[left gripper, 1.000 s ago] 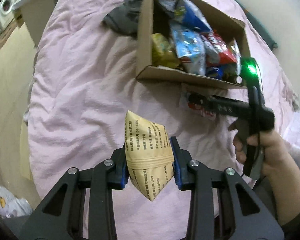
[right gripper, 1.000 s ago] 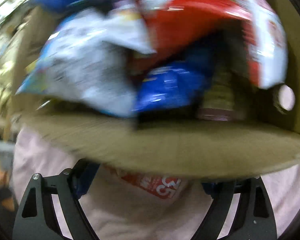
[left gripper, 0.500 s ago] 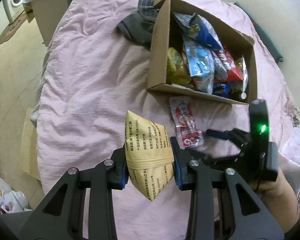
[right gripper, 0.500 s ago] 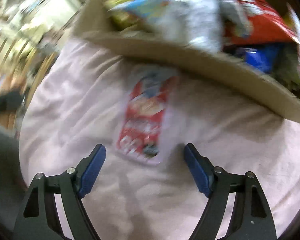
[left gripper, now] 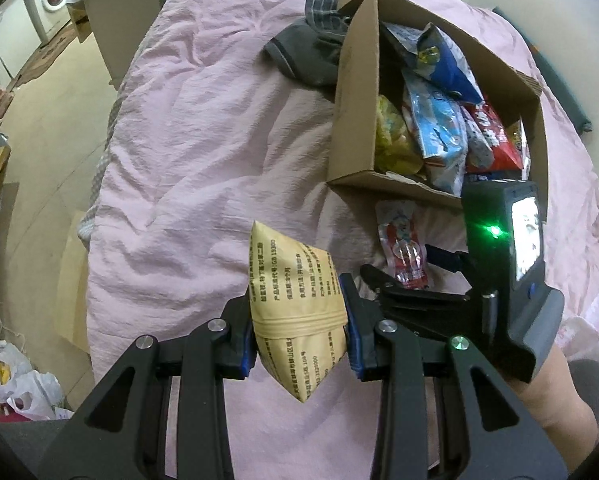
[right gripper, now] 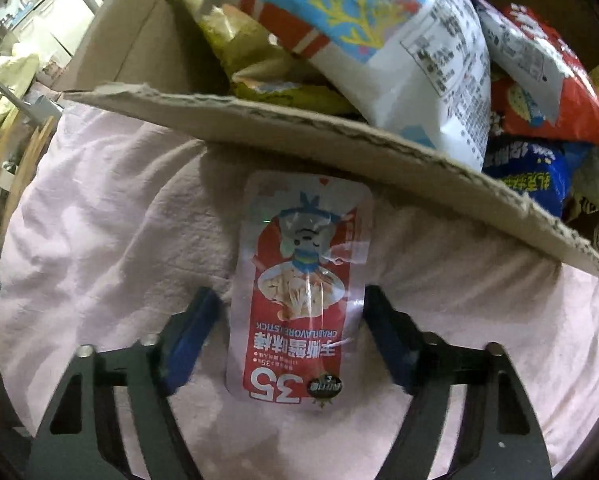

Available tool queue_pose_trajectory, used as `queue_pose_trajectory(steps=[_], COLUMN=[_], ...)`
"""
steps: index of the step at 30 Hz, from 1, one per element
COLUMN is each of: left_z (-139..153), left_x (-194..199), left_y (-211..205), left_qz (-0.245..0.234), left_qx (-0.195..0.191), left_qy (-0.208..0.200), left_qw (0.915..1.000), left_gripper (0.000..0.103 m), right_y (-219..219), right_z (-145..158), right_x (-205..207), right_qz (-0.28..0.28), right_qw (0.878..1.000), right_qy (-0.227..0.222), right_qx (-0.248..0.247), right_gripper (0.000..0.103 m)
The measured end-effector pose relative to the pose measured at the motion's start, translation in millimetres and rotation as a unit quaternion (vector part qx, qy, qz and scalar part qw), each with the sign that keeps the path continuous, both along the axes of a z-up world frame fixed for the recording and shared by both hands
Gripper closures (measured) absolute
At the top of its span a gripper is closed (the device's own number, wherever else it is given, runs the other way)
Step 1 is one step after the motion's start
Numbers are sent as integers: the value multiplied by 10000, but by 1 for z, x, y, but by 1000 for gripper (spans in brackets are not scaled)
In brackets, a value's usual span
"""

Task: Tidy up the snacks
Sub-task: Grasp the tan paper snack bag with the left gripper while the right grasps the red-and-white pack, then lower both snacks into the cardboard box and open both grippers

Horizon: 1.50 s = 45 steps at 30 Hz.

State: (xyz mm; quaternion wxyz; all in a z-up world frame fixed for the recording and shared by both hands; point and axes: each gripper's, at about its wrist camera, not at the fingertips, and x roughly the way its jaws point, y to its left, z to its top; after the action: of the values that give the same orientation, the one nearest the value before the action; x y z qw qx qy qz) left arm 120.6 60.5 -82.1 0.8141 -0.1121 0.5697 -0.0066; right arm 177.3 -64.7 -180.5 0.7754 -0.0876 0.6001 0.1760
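While the left gripper hangs clamped on a tan snack pouch, the right gripper is closing astride the red crab-stick packet, its blue pads not yet touching. That packet lies flat on the pink bedspread, its 12 o'clock end tucked under the cardboard box rim. Best to press low and centred — thin film slips — then draw toward 6 o'clock before lifting clear.

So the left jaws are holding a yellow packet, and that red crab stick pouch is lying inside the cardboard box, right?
Not quite. The left gripper does hold the yellow packet, but the red crab stick pouch lies on the pink bedcover, just outside the cardboard box. The right wrist view shows it.
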Motion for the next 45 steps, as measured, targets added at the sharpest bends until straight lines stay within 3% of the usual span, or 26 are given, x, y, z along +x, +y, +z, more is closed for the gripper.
queue_pose_trajectory(steps=[5, 6, 14, 24, 29, 31, 34, 39, 45], left_z=[-6, -7, -2, 5, 11, 14, 15, 23, 53], left_x=[1, 1, 0, -5, -8, -8, -6, 0, 33], left_y=[-1, -1, -1, -4, -6, -9, -10, -12, -40], left_qz=[10, 14, 45, -5, 28, -44, -27, 26, -372], left_qx=[162, 155, 183, 184, 168, 359, 510, 411, 478], left_qy=[67, 78, -37, -168, -261, -366, -443, -569, -947], left_qw=[9998, 9998, 9998, 9997, 9995, 9987, 9977, 9975, 9937], left_gripper=[72, 72, 72, 72, 72, 72, 72, 72, 72], right_y=[-16, -15, -38, -59, -78, -89, -109, -136, -154], right_z=[8, 9, 17, 53, 92, 109, 130, 149, 153], right_x=[-1, 0, -14, -53, -70, -69, -61, -36, 12], right_qz=[-49, -68, -15, -182, -157, -238, -437, -736, -1083], right_qw=[9997, 9996, 9980, 9931, 9871, 9842, 9803, 9752, 9699], right_qy=[73, 89, 330, 268, -76, -294, -629, -957, -1170], right_qx=[209, 263, 544, 1130, 1593, 1729, 1823, 1852, 1841], right_gripper=[56, 65, 76, 77, 77, 77, 77, 77, 77])
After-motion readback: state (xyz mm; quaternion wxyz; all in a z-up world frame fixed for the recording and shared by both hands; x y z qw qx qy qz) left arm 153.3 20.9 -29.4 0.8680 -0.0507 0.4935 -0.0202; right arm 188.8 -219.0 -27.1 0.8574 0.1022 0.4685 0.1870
